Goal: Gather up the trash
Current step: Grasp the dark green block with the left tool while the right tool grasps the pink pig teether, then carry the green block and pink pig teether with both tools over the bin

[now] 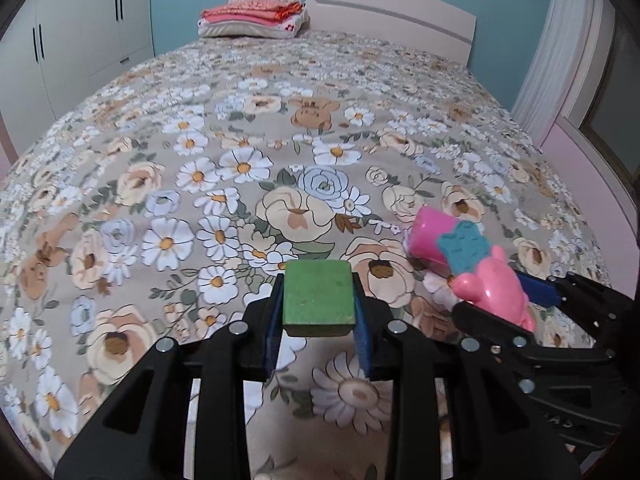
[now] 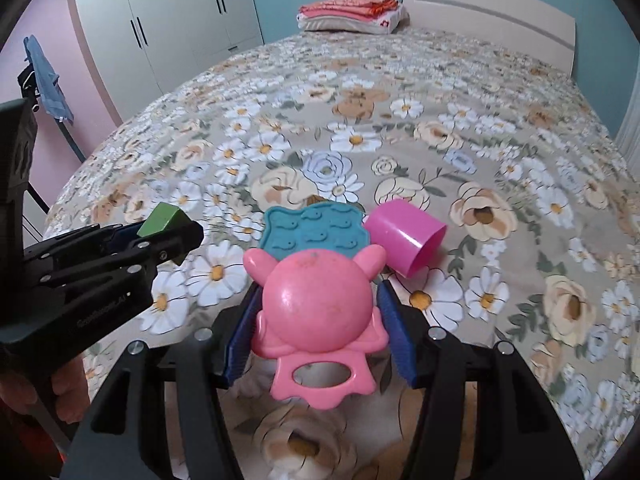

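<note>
My left gripper (image 1: 319, 300) is shut on a green wooden block (image 1: 319, 296), held above the flowered bedspread; it also shows at the left of the right wrist view (image 2: 170, 236) with the block (image 2: 160, 218). My right gripper (image 2: 316, 308) is shut on a pink plastic toy (image 2: 318, 312) with a teal moulded plate (image 2: 316, 232) at its front. The toy (image 1: 494, 294) and right gripper (image 1: 516, 300) show at the right of the left wrist view. A pink plastic cup (image 2: 404, 242) lies on its side on the bed just beyond the toy, also in the left wrist view (image 1: 430, 236).
The bed (image 1: 280, 120) with a floral cover fills both views. Folded pink and orange bedding (image 1: 256, 16) lies by the headboard (image 1: 400, 12). White wardrobes (image 2: 168, 32) stand at the left, a curtain (image 1: 560, 52) at the right. A blue cloth (image 2: 46, 80) hangs on a stand.
</note>
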Action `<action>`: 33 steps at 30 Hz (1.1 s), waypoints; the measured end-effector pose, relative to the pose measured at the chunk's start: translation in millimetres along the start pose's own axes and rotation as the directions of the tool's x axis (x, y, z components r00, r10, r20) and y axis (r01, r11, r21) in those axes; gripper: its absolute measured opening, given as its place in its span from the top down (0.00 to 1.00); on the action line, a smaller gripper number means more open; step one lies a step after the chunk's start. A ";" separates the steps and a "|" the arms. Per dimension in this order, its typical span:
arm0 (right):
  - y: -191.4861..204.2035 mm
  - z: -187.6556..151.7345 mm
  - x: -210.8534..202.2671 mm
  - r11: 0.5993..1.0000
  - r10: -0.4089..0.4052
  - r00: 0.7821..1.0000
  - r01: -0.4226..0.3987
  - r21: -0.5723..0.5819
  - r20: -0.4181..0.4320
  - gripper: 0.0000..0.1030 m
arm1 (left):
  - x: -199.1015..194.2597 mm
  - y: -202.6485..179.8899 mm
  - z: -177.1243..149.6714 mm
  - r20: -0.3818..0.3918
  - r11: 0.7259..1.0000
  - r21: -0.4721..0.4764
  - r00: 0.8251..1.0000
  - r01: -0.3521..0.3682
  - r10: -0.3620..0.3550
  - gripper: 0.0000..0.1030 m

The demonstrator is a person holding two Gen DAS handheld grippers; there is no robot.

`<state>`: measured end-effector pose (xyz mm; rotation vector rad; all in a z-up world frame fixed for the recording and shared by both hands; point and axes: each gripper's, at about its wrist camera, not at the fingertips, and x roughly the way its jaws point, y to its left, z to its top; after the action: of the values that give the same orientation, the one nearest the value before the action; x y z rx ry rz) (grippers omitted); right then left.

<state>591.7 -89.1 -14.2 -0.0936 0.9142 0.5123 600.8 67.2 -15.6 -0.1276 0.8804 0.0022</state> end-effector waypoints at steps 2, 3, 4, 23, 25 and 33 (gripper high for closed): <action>4.5 -2.0 -18.6 1.000 -0.012 1.000 0.012 -0.011 0.019 0.42 | -16.0 -1.7 -1.7 0.002 1.000 0.002 1.000 0.002 -0.002 0.70; 6.8 -3.6 -27.6 1.000 -0.017 0.999 0.017 -0.015 0.027 0.42 | -27.8 -3.9 -3.4 0.009 1.000 0.007 1.000 -0.006 0.006 0.70; 9.7 -5.9 -41.1 1.000 -0.024 0.999 0.025 -0.018 0.040 0.42 | -35.1 -4.9 -4.9 0.016 1.000 0.011 1.000 -0.013 0.013 0.70; 63.6 -75.4 -244.3 0.989 -0.120 0.971 0.134 -0.056 0.207 0.42 | -239.4 -49.8 -66.9 0.128 0.993 0.107 0.991 -0.049 0.035 0.70; 69.3 -85.4 -260.6 0.989 -0.123 0.968 0.139 -0.058 0.220 0.42 | -256.0 -53.1 -76.9 0.135 0.992 0.116 0.990 -0.043 0.027 0.70; 91.7 -132.1 -312.0 0.987 -0.124 0.957 0.147 -0.068 0.262 0.42 | -313.8 -61.0 -127.7 0.181 0.984 0.175 0.983 -0.029 -0.003 0.70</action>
<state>296.7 -166.9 159.3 -0.1641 0.6264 0.4246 305.9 8.1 152.0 0.0443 0.6960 -0.0513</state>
